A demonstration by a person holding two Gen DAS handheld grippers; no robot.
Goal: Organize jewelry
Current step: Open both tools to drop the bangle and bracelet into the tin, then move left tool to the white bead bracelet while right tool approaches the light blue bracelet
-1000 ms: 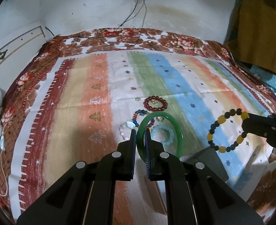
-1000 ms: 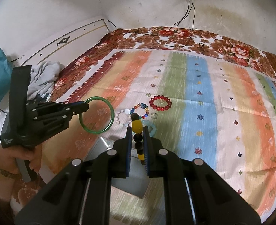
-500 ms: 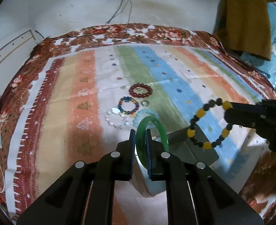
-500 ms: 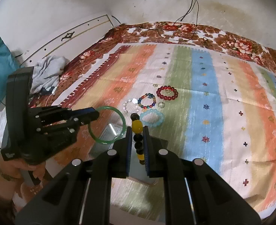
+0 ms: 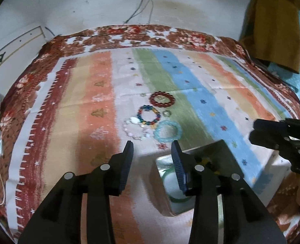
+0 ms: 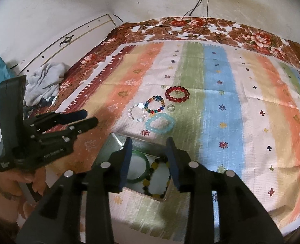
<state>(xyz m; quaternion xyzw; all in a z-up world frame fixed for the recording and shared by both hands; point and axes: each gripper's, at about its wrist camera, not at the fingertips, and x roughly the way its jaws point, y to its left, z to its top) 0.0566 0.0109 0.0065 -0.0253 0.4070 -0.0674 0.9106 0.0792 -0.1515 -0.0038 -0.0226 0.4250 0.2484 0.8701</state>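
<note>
Green and glossy, the jade-coloured bangle point(image 6: 142, 163) lies inside the open metal box point(image 6: 114, 142) at the lower middle of the right wrist view, touching the black-and-yellow bead bracelet point(image 6: 150, 183) that lies in the same box to its right. Both pairs of fingers have just been opening and now stand released with nothing between them: the right gripper point(image 6: 150, 148) hangs over the box, and the left gripper point(image 6: 92, 117) sits at the left edge of that view, gripped by a hand point(image 6: 17, 185). In the left wrist view the left gripper point(image 5: 152, 149) stands spread at lower centre, with the box rim point(image 5: 221, 148) and a sliver of green behind its right finger.

Above the box, on the striped bedspread point(image 6: 251, 101), four more beaded bracelets lie close together near the frame's centre: pale blue point(image 6: 159, 123), white point(image 6: 137, 112), multicoloured point(image 6: 155, 107) and red point(image 6: 177, 94). A small clear ring point(image 6: 171, 107) sits between the red and blue ones. A grey cloth point(image 6: 46, 81) is bunched at the upper left.
</note>
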